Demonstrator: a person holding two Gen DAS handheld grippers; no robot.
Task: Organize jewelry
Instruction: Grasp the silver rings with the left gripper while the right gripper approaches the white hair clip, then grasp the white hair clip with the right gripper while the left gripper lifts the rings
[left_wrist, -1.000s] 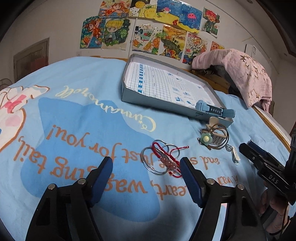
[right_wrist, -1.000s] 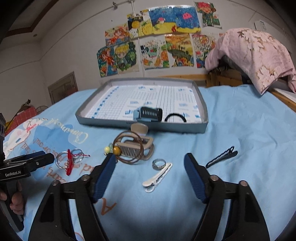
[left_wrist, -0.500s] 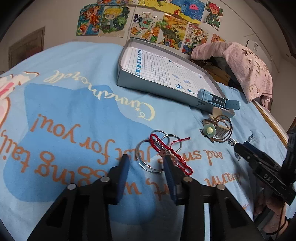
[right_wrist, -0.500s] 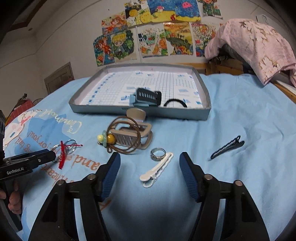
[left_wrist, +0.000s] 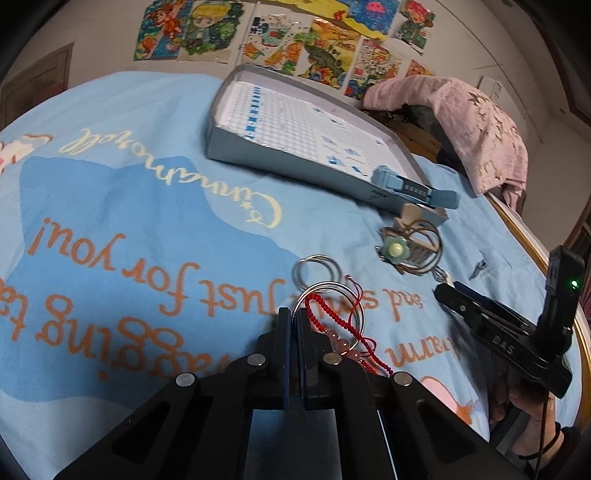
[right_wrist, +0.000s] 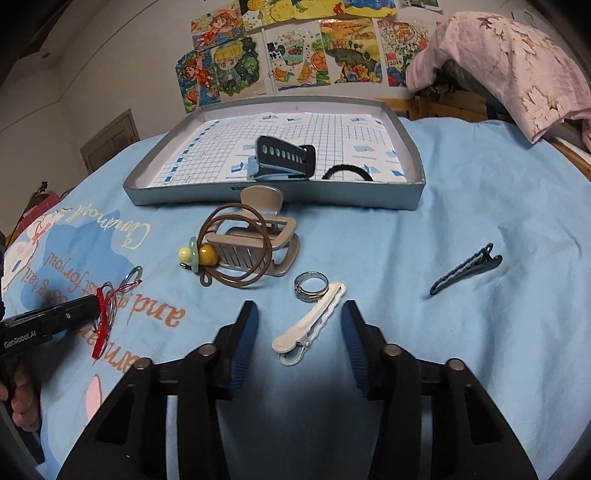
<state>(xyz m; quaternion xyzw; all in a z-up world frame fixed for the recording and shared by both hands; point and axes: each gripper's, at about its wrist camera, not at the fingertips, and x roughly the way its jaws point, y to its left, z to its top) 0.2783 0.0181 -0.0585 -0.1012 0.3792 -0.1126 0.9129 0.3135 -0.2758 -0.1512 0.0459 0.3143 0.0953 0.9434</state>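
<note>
Now left hand-held gripper (left_wrist: 293, 325) closed on bangle (left_wrist: 328, 310)

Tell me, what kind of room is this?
Probably a child's bedroom. The jewelry lies on a blue cartoon blanket spread like a bed cover, colorful cartoon drawings hang on the wall, and pink clothing is draped nearby.

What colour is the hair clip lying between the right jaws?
The hair clip is white, seen best in the right wrist view.

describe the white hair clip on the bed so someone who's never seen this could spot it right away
On the blue bedspread, in front of the grey tray, the white hair clip lies between the open right gripper's fingers. Its tip touches a silver ring; it is the only white, wavy-edged clip.
</note>
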